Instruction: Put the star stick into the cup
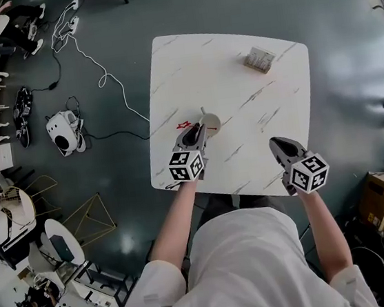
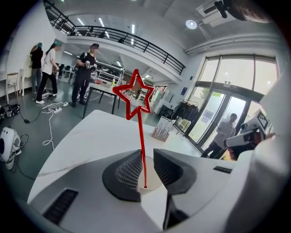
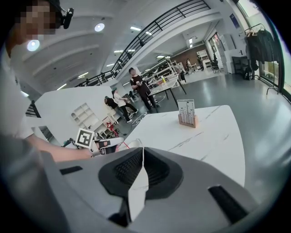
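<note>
Left gripper jaws apart, seemingly to free the star stick, foot in the cup. Right gripper, closed and empty, waits right of the cup.

A small card holder stands near the far edge of the white table; a white cable lies on the floor.
</note>
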The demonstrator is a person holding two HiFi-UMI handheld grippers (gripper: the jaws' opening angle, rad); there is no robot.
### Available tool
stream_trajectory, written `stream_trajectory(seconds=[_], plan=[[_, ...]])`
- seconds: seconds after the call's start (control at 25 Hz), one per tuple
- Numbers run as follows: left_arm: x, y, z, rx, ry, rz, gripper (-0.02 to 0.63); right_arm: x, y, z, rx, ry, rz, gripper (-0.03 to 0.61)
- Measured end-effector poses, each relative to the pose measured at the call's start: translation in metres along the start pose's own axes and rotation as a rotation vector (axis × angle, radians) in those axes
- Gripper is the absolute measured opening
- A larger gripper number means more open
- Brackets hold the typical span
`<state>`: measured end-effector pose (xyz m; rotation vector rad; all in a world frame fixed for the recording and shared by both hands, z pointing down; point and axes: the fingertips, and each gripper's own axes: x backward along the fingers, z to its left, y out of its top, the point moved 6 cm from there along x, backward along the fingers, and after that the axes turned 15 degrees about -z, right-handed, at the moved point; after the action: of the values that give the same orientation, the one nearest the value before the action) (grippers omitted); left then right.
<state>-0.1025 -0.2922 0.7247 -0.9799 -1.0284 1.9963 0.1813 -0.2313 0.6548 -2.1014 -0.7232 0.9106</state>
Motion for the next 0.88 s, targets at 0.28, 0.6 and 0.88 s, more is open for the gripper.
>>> stream_trajectory(seconds=[0.28, 0.6, 0.88], plan=[[0.0, -0.007, 0.0, -0.007, -0.004, 0.048, 0.207, -0.003, -0.003, 0.002, -0.003, 0.009, 0.004, 0.027], [0.012, -0.009, 0.0, -0.002, 0.003, 0.073, 0.246, -0.003, -0.002, 0.007, -0.001, 0.011, -0.01, 0.028], [0.021, -0.016, 0.003, 0.016, 0.003, 0.114, 0.275, 0.001, -0.002, 0.016, 0.006, 0.012, -0.018, 0.026]])
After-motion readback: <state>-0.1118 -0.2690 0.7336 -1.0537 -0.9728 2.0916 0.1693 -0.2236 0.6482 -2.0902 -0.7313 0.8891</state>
